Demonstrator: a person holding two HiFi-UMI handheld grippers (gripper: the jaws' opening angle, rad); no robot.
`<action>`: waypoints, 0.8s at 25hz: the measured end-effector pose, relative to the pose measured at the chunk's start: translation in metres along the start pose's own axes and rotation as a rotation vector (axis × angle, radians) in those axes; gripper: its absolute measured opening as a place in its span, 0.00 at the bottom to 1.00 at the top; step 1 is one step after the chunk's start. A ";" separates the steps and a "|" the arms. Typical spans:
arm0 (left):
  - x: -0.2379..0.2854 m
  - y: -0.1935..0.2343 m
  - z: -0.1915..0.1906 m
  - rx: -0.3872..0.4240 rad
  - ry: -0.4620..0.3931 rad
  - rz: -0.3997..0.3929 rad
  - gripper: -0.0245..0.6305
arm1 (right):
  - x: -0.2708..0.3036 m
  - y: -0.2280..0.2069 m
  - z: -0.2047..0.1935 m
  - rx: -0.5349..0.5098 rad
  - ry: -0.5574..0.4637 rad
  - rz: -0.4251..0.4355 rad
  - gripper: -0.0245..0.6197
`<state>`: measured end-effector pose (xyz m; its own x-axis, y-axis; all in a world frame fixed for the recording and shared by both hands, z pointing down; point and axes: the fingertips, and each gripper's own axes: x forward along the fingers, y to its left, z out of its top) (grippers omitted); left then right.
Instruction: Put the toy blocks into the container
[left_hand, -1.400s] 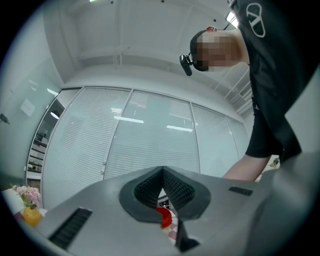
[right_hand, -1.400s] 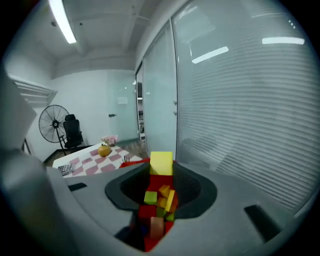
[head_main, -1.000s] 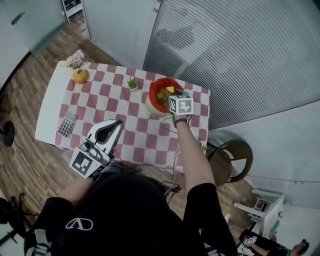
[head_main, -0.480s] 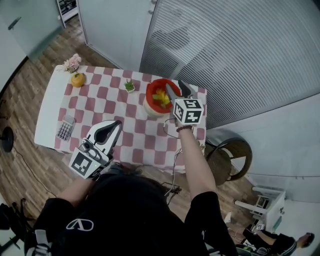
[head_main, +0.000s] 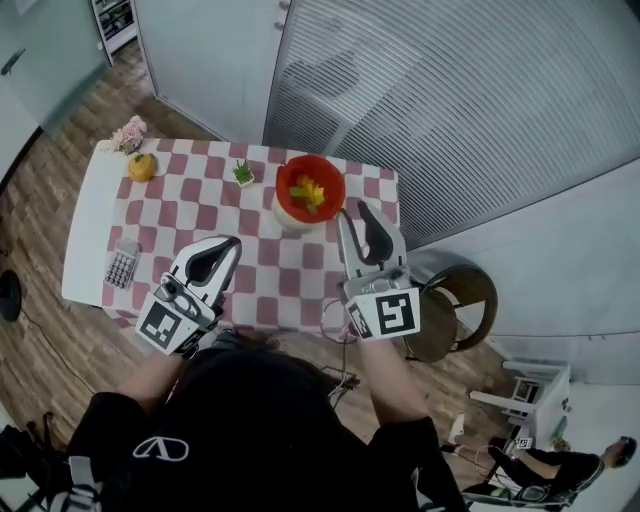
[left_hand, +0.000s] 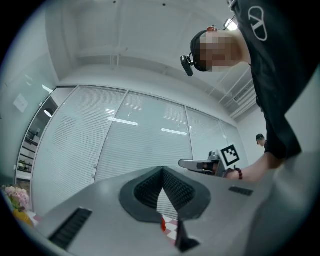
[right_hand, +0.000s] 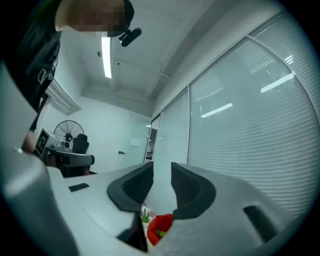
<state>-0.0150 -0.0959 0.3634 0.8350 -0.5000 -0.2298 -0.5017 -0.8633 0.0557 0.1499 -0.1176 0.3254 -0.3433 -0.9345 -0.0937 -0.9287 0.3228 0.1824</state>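
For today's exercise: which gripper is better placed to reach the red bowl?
Right, probably: the right gripper sits nearer the bowl; its fingers, which have just been closing, are apart and empty.
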 end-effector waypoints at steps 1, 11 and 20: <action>0.002 -0.002 0.001 -0.001 -0.003 -0.006 0.05 | -0.009 0.006 0.002 -0.006 -0.014 -0.005 0.20; 0.008 -0.016 0.001 -0.008 -0.003 -0.047 0.05 | -0.061 0.026 -0.008 0.066 -0.037 -0.100 0.05; 0.009 -0.020 0.003 -0.006 -0.018 -0.046 0.05 | -0.083 0.036 -0.035 0.122 -0.014 -0.135 0.05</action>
<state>0.0017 -0.0825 0.3574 0.8530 -0.4583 -0.2499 -0.4612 -0.8859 0.0503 0.1501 -0.0342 0.3741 -0.2158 -0.9686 -0.1232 -0.9762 0.2115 0.0475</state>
